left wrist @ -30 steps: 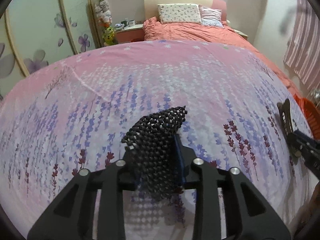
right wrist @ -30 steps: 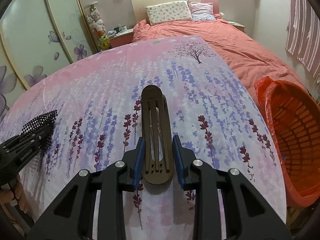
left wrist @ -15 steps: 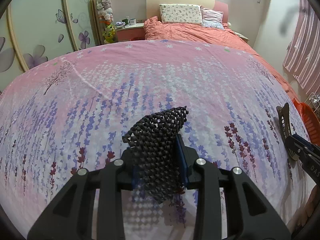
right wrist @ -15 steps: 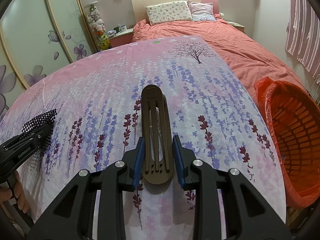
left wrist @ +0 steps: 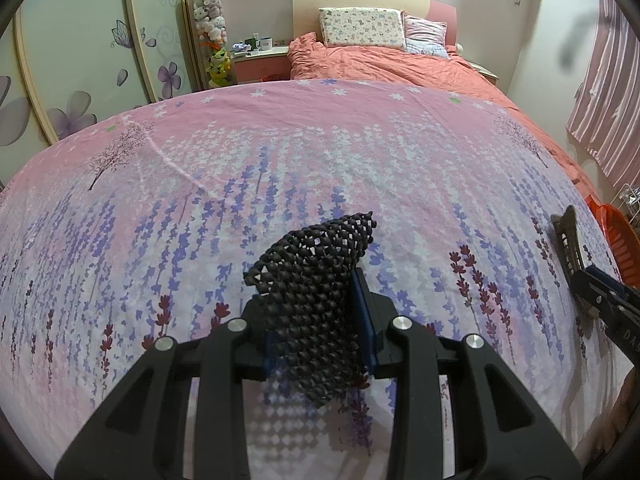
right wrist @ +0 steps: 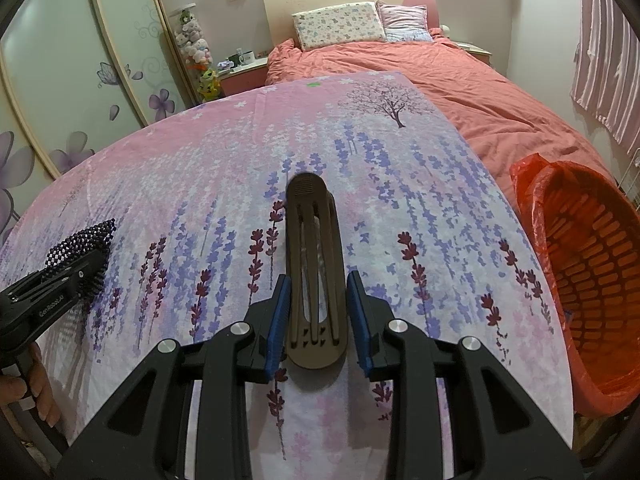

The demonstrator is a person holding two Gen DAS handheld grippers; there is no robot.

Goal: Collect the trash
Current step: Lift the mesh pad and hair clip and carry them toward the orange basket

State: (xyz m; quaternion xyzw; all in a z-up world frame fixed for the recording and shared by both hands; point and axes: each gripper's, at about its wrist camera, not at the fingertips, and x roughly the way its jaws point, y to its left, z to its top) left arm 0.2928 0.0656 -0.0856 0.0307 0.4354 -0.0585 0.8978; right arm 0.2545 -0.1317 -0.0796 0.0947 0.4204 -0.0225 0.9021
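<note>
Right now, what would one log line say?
left gripper: shut on black mesh sheet | right gripper: opening around brown slotted plastic clip | orange basket: right

A flat surface draped in a pink cloth printed with purple lavender sprigs and small trees (right wrist: 248,168) fills the foreground. Behind it stands a bed with a rumpled coral duvet (right wrist: 472,92), a floral white pillow (right wrist: 338,28) and a striped pink pillow (right wrist: 404,24). A wardrobe with purple flower decals (left wrist: 80,72) lines the left wall. Striped pink curtains (left wrist: 608,92) hang at right.
</note>
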